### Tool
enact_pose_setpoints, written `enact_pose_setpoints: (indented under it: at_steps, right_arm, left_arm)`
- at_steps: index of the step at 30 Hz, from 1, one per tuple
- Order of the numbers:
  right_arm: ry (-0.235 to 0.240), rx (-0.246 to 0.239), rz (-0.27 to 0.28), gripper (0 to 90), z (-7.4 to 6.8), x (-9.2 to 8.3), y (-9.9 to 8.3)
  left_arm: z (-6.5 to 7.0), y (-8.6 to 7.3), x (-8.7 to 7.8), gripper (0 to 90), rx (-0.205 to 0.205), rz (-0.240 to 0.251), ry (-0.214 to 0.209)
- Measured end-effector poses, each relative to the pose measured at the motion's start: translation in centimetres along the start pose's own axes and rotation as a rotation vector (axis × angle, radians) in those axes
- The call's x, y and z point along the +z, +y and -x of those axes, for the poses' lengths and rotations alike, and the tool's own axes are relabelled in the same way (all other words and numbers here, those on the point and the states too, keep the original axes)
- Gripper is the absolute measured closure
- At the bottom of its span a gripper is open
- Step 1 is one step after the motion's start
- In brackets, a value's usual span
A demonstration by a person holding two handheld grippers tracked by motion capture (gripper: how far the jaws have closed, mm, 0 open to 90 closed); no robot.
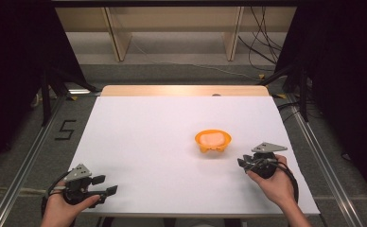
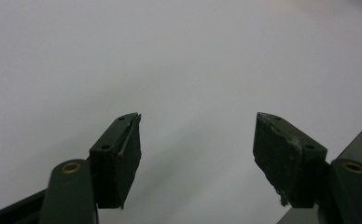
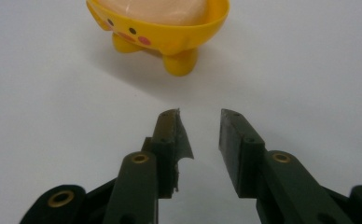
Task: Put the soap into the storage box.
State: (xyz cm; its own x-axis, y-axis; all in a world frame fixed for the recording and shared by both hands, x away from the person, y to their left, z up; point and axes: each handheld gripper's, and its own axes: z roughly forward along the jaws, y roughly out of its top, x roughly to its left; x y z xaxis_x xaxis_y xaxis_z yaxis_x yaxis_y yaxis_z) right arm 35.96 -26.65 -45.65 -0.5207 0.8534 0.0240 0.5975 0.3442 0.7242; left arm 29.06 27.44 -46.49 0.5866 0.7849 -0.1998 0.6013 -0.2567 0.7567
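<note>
Approach step: right claw [image 3: 198,116] part-open, empty, aimed at yellow bowl [image 3: 170,32] just ahead on worktop [image 1: 148,142]; left claw [image 2: 198,121] released, idle. Next: widen, advance to rim

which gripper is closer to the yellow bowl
Right. The right gripper sits just beside the yellow bowl, jaws apart and aimed at it. The left gripper rests far off at the table's near left corner.
</note>
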Motion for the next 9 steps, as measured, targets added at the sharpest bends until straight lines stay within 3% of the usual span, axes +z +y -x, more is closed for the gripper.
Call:
enact_pose_setpoints:
  at_steps: [1,3,4,5,6,8,9]
  right_arm:
    - [0.003,-0.008,0.021,63.1,0.08,0.11,-0.24]
    - [0.013,-0.009,0.024,62.7,0.13,0.11,-0.21]
    - [0.009,0.030,0.009,62.2,-0.02,-0.02,-0.32]
    - [0.025,-0.006,0.044,61.3,0.31,0.29,-0.40]
    - [0.033,-0.018,0.041,60.3,0.43,0.30,-0.40]
    - [0.026,0.038,0.018,58.7,0.14,0.19,-0.50]
    - [0.026,0.038,0.018,58.7,0.14,0.19,-0.50]
  left_arm:
    - [-0.16,0.06,-0.12,32.0,0.026,-0.023,-0.002]
    - [-0.14,0.09,-0.09,32.0,0.025,-0.022,-0.005]
    - [0.00,0.08,0.04,32.0,0.010,-0.005,-0.008]
    - [0.11,0.08,0.08,32.0,0.000,-0.001,-0.005]
    - [0.10,0.09,0.06,32.0,0.008,-0.001,-0.002]
    - [0.10,0.13,0.06,31.9,0.010,-0.004,-0.006]
    - [0.10,0.13,0.06,31.9,0.010,-0.004,-0.006]
